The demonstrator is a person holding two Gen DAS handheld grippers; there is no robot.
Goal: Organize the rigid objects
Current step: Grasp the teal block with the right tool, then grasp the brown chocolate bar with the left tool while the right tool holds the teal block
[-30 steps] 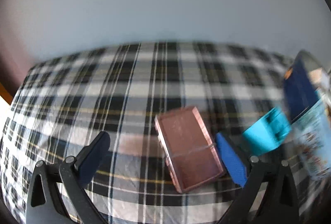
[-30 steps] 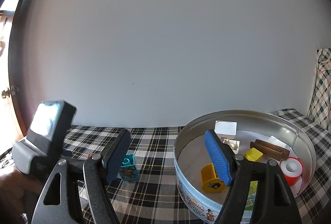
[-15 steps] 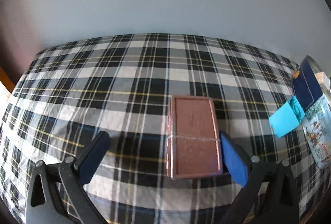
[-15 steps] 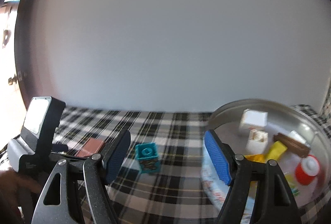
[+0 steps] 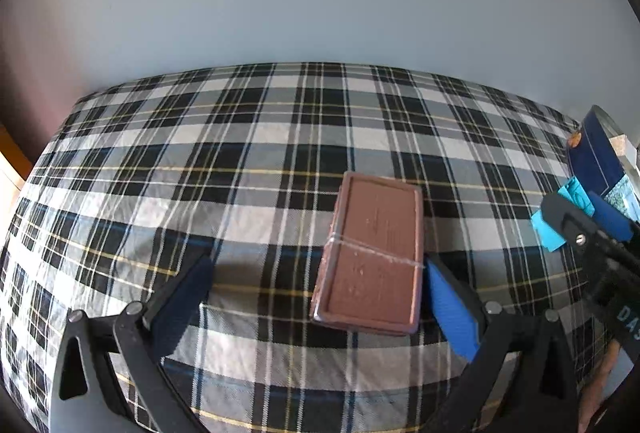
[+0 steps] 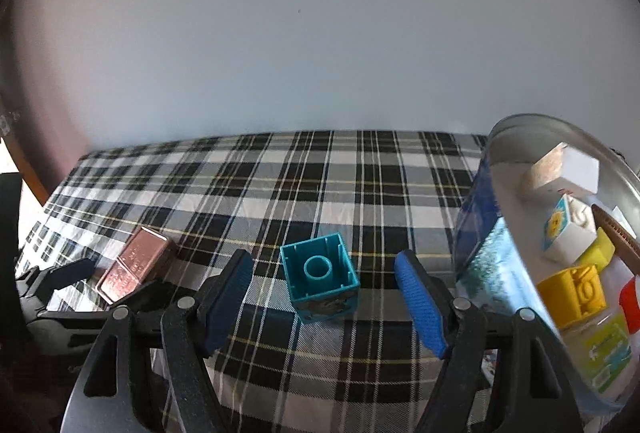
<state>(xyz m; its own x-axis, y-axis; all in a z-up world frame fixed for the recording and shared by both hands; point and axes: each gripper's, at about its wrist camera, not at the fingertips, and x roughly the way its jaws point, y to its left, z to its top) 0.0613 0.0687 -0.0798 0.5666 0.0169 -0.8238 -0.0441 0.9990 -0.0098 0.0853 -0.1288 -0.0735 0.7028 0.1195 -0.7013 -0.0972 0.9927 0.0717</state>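
Covering the surface, a plaid cloth point(image 5: 248, 169) meets a plain wall point(image 6: 320, 33); both grippers' jaws stand wide, empty.

copper tin point(image 5: 374, 253): 1 | teal block point(image 6: 320, 272): 1 | round tin point(image 6: 486, 217): 1 | yellow blocks point(image 6: 570, 295): 2

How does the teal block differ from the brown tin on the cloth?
The teal block is a boxy cube with its hollow underside turned up; the brown tin is a flat rectangle lying on its broad face. The block lies in front of the open right gripper; the tin lies beside the open left gripper's right finger. Both rest on the plaid cloth, outside the round tin.
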